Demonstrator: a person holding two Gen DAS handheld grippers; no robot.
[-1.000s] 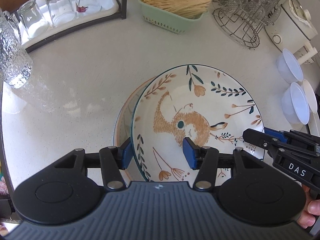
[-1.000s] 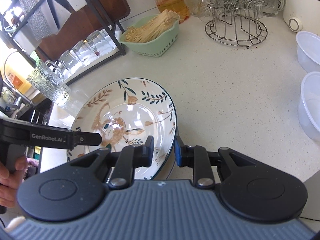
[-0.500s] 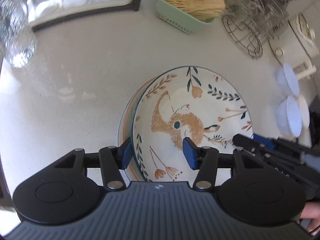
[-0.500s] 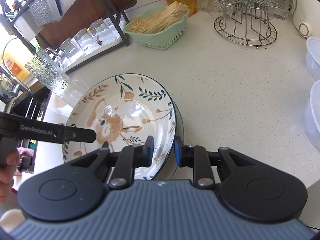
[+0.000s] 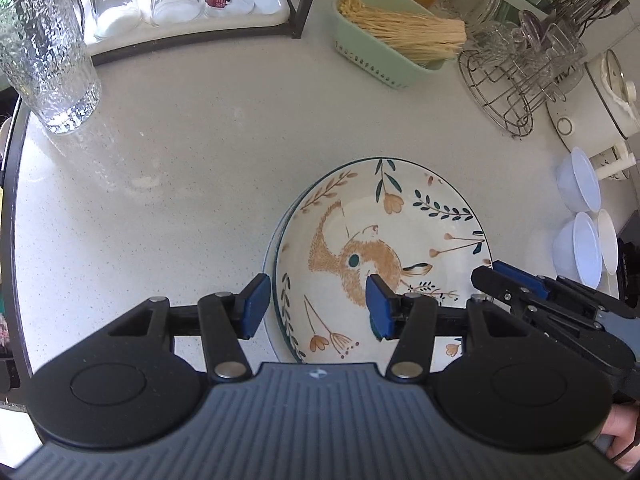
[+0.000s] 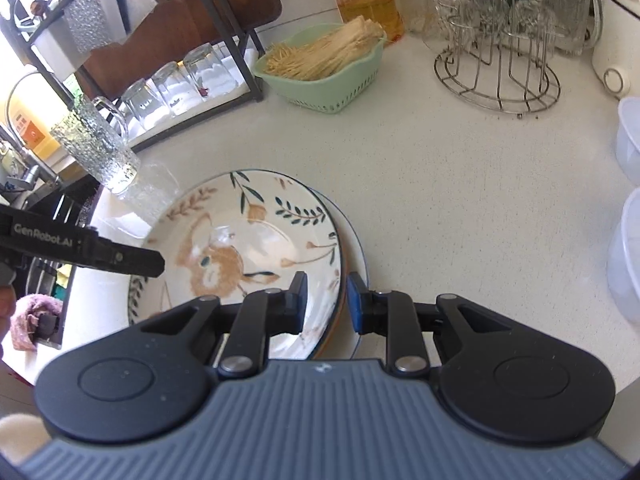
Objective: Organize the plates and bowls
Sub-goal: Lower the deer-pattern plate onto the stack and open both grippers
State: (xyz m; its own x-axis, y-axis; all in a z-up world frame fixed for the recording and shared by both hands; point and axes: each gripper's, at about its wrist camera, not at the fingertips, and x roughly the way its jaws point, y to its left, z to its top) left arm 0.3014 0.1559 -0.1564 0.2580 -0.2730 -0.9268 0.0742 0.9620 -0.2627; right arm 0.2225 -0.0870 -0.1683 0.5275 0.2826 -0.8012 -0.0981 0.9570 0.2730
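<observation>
Glossy glazed plate [image 5: 400, 216], matt speckled counter [image 5: 200, 160], wire rack [image 5: 516, 92].

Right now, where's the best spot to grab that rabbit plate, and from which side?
Grip the rabbit plate by its raised rim, probably from the near right edge, where it overhangs the plate underneath. The right gripper already straddles that rim there.

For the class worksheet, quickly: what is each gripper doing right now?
Left gripper: open, straddling the rabbit plate's rim, pads not pressing.
Right gripper: shut on the rabbit plate's opposite rim.
</observation>
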